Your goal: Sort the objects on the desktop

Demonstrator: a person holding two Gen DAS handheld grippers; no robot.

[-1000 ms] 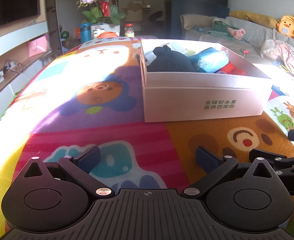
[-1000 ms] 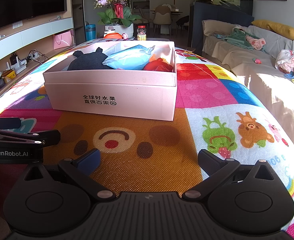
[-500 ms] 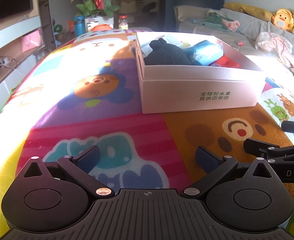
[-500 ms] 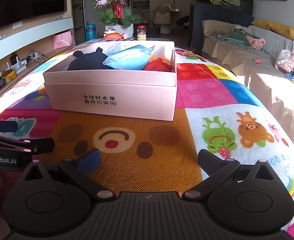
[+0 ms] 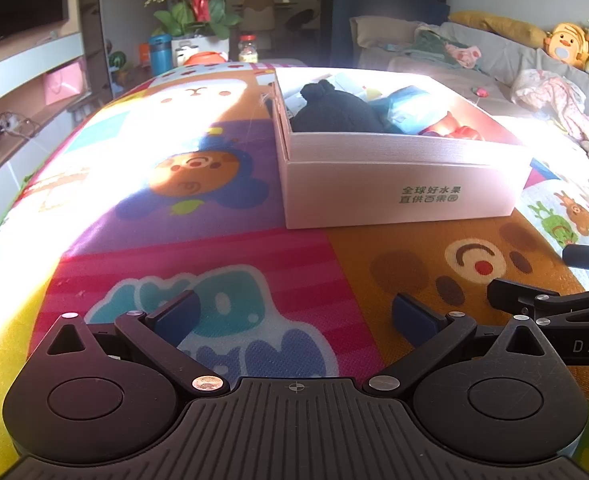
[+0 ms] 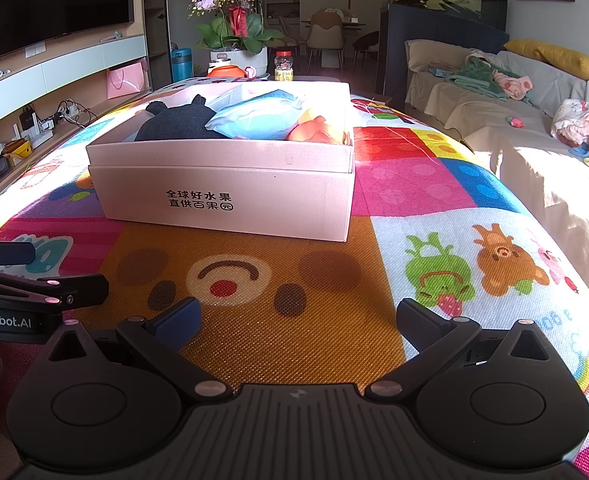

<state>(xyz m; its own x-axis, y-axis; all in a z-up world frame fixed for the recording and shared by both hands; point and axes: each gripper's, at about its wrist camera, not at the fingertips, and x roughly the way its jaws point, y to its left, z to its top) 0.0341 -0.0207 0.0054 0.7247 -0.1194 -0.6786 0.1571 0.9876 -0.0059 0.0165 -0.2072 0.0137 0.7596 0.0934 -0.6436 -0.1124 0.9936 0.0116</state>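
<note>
Ahead, pale pink box (image 6: 254,200), dark plush (image 6: 178,122), blue pouch (image 6: 258,120)

a colourful cartoon-animal play mat (image 6: 334,320) covers the surface. a pink cardboard box (image 6: 230,200) with printed chinese characters sits directly on it, toward the far middle.

left gripper (image 5: 294,314): black linkage arms; blue pads; silver screws; ribbed base
right gripper (image 6: 296,318): same build; white "DAS" lettering on side
</note>
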